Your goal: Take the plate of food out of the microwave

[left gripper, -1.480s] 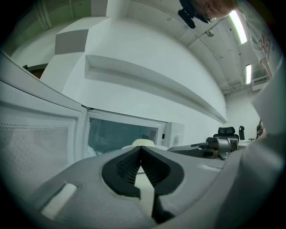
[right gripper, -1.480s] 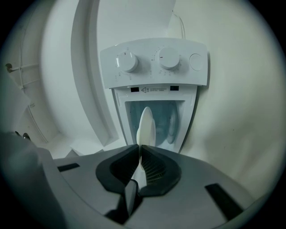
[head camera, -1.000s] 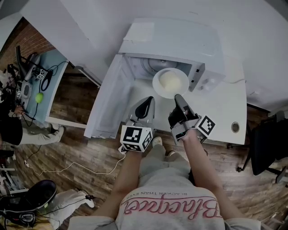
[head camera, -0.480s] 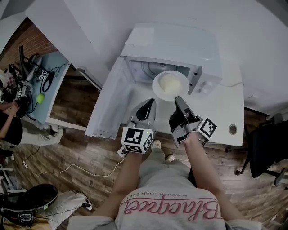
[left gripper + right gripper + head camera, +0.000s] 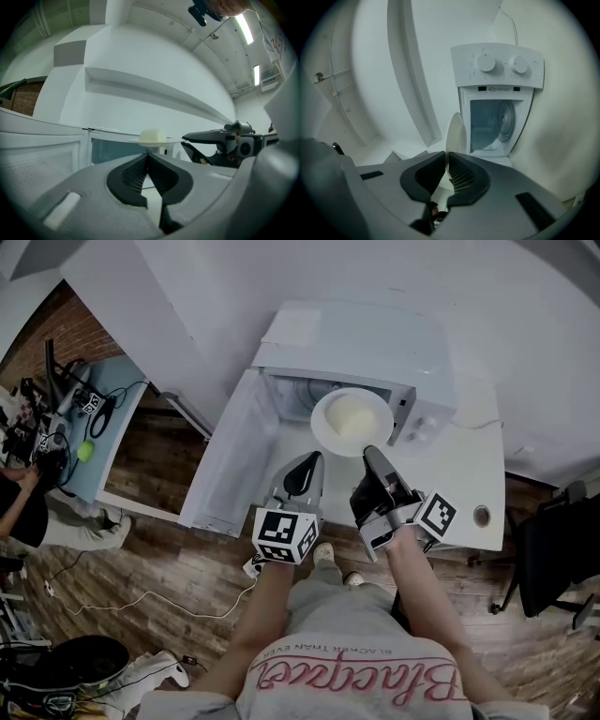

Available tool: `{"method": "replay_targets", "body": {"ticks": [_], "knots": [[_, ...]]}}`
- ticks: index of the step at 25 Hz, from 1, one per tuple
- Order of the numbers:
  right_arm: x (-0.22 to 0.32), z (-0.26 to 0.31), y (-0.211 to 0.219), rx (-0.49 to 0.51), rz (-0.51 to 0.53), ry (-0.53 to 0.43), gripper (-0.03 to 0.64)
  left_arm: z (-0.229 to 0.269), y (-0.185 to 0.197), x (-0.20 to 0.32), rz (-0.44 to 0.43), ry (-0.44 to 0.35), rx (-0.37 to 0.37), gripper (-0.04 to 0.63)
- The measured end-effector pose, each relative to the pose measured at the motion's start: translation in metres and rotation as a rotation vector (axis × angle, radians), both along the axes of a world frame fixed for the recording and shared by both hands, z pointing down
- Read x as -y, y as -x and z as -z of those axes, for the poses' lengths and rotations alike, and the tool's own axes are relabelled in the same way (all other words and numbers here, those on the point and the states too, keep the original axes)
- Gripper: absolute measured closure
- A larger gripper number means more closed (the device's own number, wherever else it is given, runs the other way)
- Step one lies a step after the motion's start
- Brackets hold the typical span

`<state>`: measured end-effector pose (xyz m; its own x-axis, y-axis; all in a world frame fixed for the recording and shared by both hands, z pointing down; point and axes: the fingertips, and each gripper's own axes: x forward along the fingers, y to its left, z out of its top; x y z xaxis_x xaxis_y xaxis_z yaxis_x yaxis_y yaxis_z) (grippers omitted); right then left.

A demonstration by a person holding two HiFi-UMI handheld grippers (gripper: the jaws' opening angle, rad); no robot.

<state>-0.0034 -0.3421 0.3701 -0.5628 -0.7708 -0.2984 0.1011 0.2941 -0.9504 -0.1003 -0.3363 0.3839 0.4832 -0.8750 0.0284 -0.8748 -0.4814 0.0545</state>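
Note:
The white plate (image 5: 330, 432) carries a pale mound of food (image 5: 350, 412) and hangs in front of the open white microwave (image 5: 366, 338). My right gripper (image 5: 367, 452) is shut on the plate's near rim; in the right gripper view the plate (image 5: 456, 133) stands edge-on between the pads of my right gripper (image 5: 446, 159). My left gripper (image 5: 314, 460) is shut and empty, just left of the right one and below the plate. In the left gripper view, the plate (image 5: 165, 139) and food (image 5: 152, 136) show above my left gripper (image 5: 149, 157).
The microwave door (image 5: 230, 456) swings open to the left. The microwave stands on a white desk (image 5: 459, 474) with a cable hole (image 5: 482, 515). A black chair (image 5: 553, 540) is at the right; a cluttered blue table (image 5: 94, 418) and cables lie at the left.
The right gripper has risen with the plate in it, and the plate now looks larger and clear of the microwave's opening. The left gripper has stayed put.

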Motion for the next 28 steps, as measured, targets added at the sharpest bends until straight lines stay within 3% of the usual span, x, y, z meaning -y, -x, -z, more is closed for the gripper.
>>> {"method": "replay_targets", "body": {"ticks": [28], "knots": [[0.015,0.062,-0.015,0.050,-0.038,-0.145,0.586,0.042,-0.012,0.025,-0.047,-0.112,-0.002,0.589]]}}
